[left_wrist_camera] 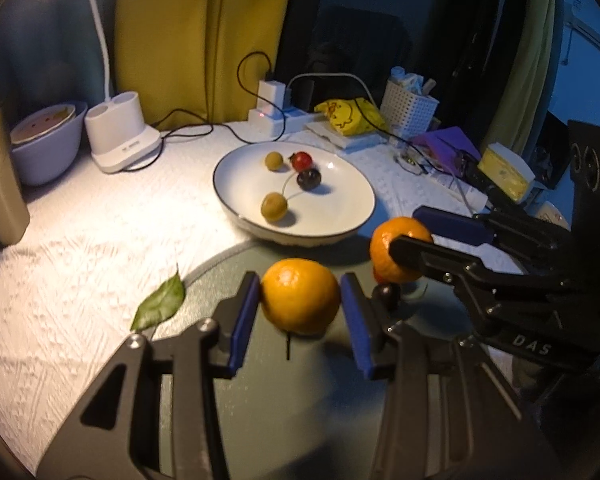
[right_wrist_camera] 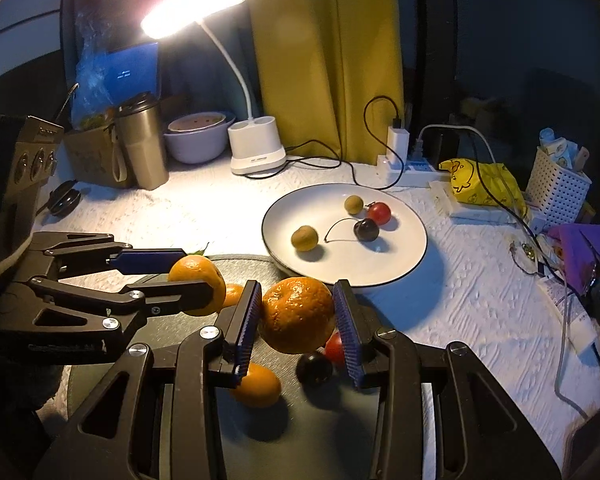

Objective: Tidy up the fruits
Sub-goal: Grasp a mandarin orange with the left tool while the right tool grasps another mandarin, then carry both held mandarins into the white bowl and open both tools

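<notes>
We list the left hand-held gripper (left_wrist_camera: 300, 312) first: its blue pads sit against both sides of a smooth orange (left_wrist_camera: 300, 296), pinching it above the dark round tray (left_wrist_camera: 268, 408). We list the right hand-held gripper (right_wrist_camera: 296, 320) next: its ribbed blue pads clamp a rougher orange (right_wrist_camera: 298, 314), held clear of the same tray.

Beneath the right hand-held gripper we count a dark cherry tomato (right_wrist_camera: 314, 368) and a red cherry tomato (right_wrist_camera: 335, 349) touching each other on the tray, and a small orange fruit (right_wrist_camera: 256, 386) just to their left under the left pad. A further orange fruit (right_wrist_camera: 233, 294) shows between the two grippers, mostly hidden.

Left of the left hand-held gripper, a green leaf (left_wrist_camera: 160, 304) lies at the tray's edge on the bench (left_wrist_camera: 80, 248).

Ahead of both grippers stands a white plate (right_wrist_camera: 340, 270), its rim close to the tray. On it we record two yellow-green round fruits (right_wrist_camera: 305, 238), a red tomato (right_wrist_camera: 379, 213) and a dark tomato (right_wrist_camera: 366, 230), the last two touching.

Beyond the plate: a lit desk lamp (right_wrist_camera: 256, 148), a lavender bowl (right_wrist_camera: 198, 140), a steel tumbler (right_wrist_camera: 142, 140), a power strip (right_wrist_camera: 412, 170), a yellow packet (right_wrist_camera: 480, 182) and a white basket (right_wrist_camera: 558, 188).
</notes>
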Motion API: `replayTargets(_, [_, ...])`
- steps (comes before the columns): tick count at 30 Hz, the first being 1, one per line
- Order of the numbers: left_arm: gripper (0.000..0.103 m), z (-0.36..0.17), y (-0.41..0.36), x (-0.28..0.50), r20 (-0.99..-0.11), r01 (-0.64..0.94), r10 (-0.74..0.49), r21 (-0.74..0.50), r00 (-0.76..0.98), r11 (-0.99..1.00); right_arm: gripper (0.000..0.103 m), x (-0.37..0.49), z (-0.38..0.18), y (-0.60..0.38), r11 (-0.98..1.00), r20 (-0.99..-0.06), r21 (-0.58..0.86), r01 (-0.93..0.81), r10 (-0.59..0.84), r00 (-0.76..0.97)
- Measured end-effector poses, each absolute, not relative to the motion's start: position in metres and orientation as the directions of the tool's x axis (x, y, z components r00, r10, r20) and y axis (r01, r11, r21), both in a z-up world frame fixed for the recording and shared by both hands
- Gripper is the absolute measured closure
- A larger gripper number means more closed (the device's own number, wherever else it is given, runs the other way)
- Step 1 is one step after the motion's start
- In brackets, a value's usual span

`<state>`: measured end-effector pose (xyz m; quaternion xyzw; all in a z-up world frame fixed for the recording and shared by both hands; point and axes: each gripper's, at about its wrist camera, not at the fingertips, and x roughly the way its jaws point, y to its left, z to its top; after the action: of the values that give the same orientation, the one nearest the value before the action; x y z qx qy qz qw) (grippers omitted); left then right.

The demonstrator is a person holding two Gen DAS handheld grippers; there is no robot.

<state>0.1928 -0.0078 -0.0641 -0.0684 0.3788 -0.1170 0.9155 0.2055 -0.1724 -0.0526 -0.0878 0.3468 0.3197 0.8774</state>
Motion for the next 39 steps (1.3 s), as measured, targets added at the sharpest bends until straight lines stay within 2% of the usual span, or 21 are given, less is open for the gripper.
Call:
replayTargets(19, [0.06,-0.056,-0.009,0.251,-0.645,0.166,-0.28,-0.234,0.711,0.958,0.063,0.265,-0.063,-0.182,0.801,-0.657,0.096,-0.591,0.497,0.567])
replayTargets(39, [0.059,-0.077,-0.009,0.292,-0.669,0.158,-0.273,-0.229,0.691,0.96,0.063,0.311,-0.094,-0.18,0.821,-0.694,0.142,-0.554,0.481,0.535])
